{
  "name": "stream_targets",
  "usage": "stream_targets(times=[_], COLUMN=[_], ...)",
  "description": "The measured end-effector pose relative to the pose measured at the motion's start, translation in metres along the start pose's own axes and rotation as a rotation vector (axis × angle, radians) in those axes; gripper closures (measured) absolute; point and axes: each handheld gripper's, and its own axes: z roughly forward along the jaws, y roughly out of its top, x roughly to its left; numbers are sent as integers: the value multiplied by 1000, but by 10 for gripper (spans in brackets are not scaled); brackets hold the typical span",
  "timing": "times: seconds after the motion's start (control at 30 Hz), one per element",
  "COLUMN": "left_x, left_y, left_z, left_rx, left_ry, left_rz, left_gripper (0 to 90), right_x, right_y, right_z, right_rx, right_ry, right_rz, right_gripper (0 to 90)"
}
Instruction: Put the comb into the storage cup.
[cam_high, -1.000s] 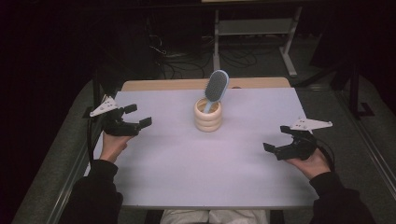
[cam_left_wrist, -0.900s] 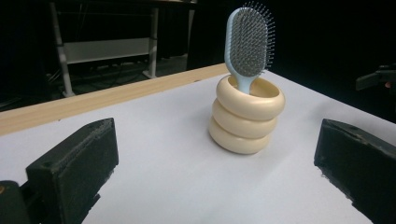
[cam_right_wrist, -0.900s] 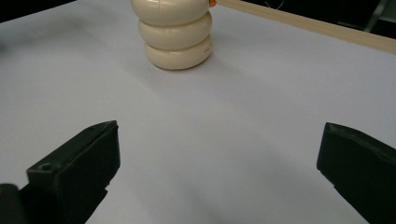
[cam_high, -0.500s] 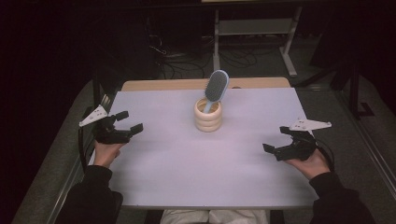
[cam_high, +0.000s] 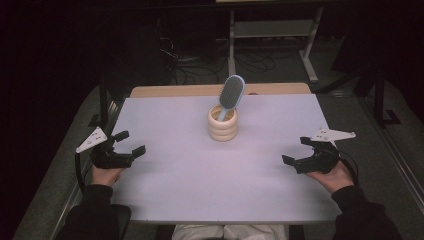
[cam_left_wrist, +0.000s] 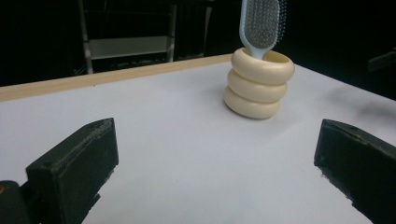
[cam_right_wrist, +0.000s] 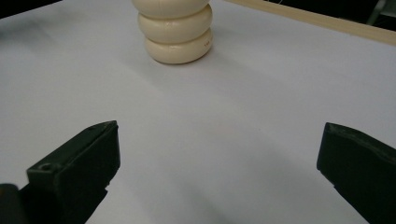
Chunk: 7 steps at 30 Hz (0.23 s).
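Note:
A cream holder (cam_high: 223, 125) made of three stacked rings stands upright at the middle back of the white table (cam_high: 200, 195). A light blue hairbrush (cam_high: 231, 94) stands in it handle down, its head leaning right. The left gripper view shows the cream holder (cam_left_wrist: 258, 84) and hairbrush (cam_left_wrist: 259, 25) ahead and to the right. My left gripper (cam_high: 129, 142) is open at the table's left edge, nothing between its jaws. My right gripper (cam_high: 297, 150) is open near the right edge, far from the cream holder (cam_right_wrist: 176, 29).
A wooden strip (cam_high: 190, 90) runs along the table's far edge. Beyond it are a dark floor with cables (cam_high: 200, 65) and a metal stand (cam_high: 272, 30). The white surface around the holder is bare.
My left gripper has drawn back toward the person and out to the table's left edge. The right gripper has barely shifted. Holder and brush have not moved.

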Motion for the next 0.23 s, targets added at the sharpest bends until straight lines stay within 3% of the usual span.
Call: stream_targets(times=[0.13, 0.23], left_x=[2, 0], left_y=[-3, -3], left_z=[-3, -1], left_rx=[-4, -4], left_ry=[0, -22], left_rz=[-17, -29], left_gripper=[0, 0], right_x=[0, 0], right_y=[-4, -6], right_z=[-4, -6], right_rx=[4, -4], right_ry=[-9, -13], right_rz=[4, 9], right_gripper=[0, 0])
